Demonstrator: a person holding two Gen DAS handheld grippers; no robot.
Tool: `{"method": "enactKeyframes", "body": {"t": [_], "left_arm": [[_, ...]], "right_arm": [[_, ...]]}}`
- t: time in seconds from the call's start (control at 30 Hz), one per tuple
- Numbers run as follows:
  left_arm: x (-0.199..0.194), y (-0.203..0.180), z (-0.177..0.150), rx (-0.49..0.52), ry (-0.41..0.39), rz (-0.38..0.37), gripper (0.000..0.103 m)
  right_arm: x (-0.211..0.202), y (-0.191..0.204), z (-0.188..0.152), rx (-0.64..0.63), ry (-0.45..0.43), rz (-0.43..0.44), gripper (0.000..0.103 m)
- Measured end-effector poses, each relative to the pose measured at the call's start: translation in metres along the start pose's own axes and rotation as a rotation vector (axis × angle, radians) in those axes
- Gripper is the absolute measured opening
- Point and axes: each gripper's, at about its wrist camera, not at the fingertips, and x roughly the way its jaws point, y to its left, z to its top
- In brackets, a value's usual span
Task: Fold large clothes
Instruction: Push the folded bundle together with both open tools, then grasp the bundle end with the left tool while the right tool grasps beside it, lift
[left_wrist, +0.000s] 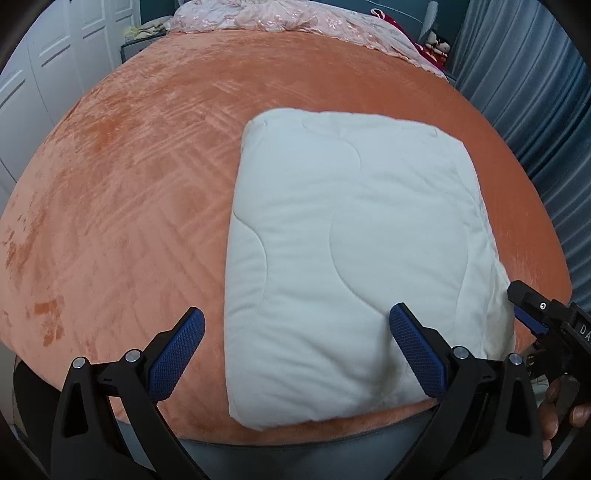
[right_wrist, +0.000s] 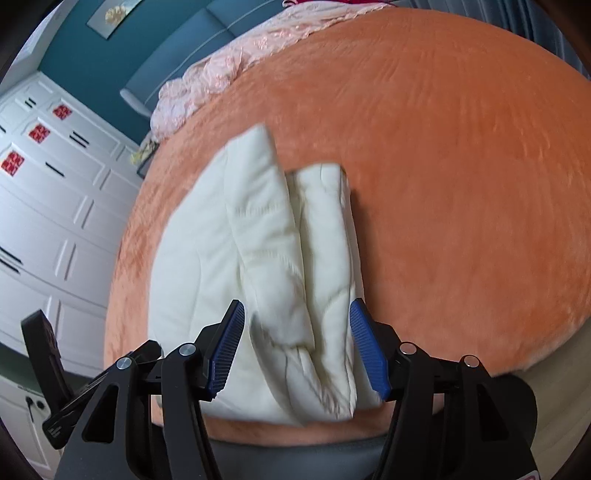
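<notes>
Folding looks nearly finished: white quilted comforter (left_wrist: 351, 258) lies as a compact stacked rectangle, lower center, on the orange bed (left_wrist: 129, 184), with left gripper (left_wrist: 295, 354) and right gripper (right_wrist: 297, 347) jaws spread, grasping nothing.

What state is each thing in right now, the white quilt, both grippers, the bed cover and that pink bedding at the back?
White quilt: folded into a thick layered rectangle, lying near the bed's front edge.
Left gripper: open, holding nothing, over the quilt's near left corner.
Right gripper: open, fingers either side of the quilt's stacked edges, not clamped.
Orange bed cover: spread flat.
Pink bedding: bunched up at the far end.
</notes>
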Motion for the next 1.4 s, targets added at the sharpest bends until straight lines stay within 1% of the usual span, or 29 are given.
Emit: {"method": "enactKeyframes", "body": {"t": [0.07, 0.1, 0.2, 0.27, 0.3, 0.33, 0.4, 0.53, 0.6, 0.73, 0.83, 0.9, 0.97, 1.0, 1.03, 1.07, 1.13, 1.17, 1.23, 1.33, 1.4], "left_arm": [[0.0, 0.004, 0.013, -0.013, -0.019, 0.008, 0.098], [0.0, 0.006, 0.019, -0.018, -0.025, 0.013, 0.098], [0.006, 0.01, 0.033, -0.024, -0.028, 0.025, 0.098], [0.014, 0.011, 0.041, -0.021, -0.018, 0.024, 0.098], [0.02, 0.012, 0.046, -0.025, -0.007, 0.019, 0.098], [0.027, 0.014, 0.05, -0.033, 0.011, 0.004, 0.098], [0.043, 0.018, 0.055, -0.062, 0.052, -0.035, 0.098], [0.067, 0.029, 0.057, -0.149, 0.107, -0.136, 0.098], [0.077, 0.032, 0.055, -0.174, 0.121, -0.164, 0.098], [0.089, 0.036, 0.049, -0.181, 0.11, -0.207, 0.098], [0.102, 0.045, 0.047, -0.221, 0.124, -0.267, 0.098], [0.111, 0.051, 0.046, -0.258, 0.144, -0.313, 0.098], [0.11, 0.048, 0.047, -0.24, 0.147, -0.307, 0.098], [0.107, 0.044, 0.048, -0.223, 0.142, -0.296, 0.098], [0.102, 0.039, 0.049, -0.204, 0.132, -0.28, 0.094], [0.097, 0.036, 0.05, -0.191, 0.121, -0.268, 0.091], [0.083, 0.028, 0.051, -0.158, 0.096, -0.248, 0.074], [0.075, 0.024, 0.051, -0.133, 0.08, -0.24, 0.069], [0.06, 0.018, 0.052, -0.094, 0.056, -0.231, 0.055], [0.034, 0.008, 0.057, -0.032, 0.012, -0.231, 0.048], [0.011, 0.004, 0.061, -0.007, -0.038, -0.238, 0.047]], "right_arm": [[0.0, -0.004, 0.011, 0.021, -0.021, 0.0, 0.059], [0.002, -0.006, 0.017, 0.037, -0.027, -0.014, 0.059], [0.008, -0.01, 0.029, 0.064, -0.034, -0.025, 0.059], [0.02, -0.012, 0.039, 0.078, -0.019, -0.023, 0.059], [0.029, -0.014, 0.044, 0.089, -0.006, -0.045, 0.059], [0.037, -0.017, 0.048, 0.1, 0.01, -0.068, 0.059], [0.053, -0.022, 0.052, 0.118, 0.053, -0.07, 0.059], [0.085, -0.033, 0.045, 0.178, 0.156, 0.002, 0.059], [0.094, -0.035, 0.041, 0.196, 0.169, 0.018, 0.06], [0.11, -0.041, 0.037, 0.243, 0.193, 0.063, 0.062], [0.119, -0.047, 0.034, 0.258, 0.199, 0.1, 0.06], [0.123, -0.045, 0.033, 0.258, 0.197, 0.124, 0.052], [0.122, -0.042, 0.032, 0.248, 0.189, 0.137, 0.038], [0.119, -0.038, 0.031, 0.225, 0.178, 0.128, 0.035], [0.115, -0.032, 0.033, 0.188, 0.161, 0.109, 0.027], [0.11, -0.025, 0.034, 0.156, 0.146, 0.094, 0.021], [0.098, -0.011, 0.034, 0.098, 0.114, 0.061, 0.019], [0.093, -0.006, 0.035, 0.076, 0.098, 0.052, 0.018], [0.078, 0.006, 0.036, 0.035, 0.054, 0.046, 0.017], [0.053, 0.026, 0.038, -0.01, -0.009, 0.052, 0.017], [0.035, 0.038, 0.04, -0.04, -0.053, 0.051, 0.017]]}}
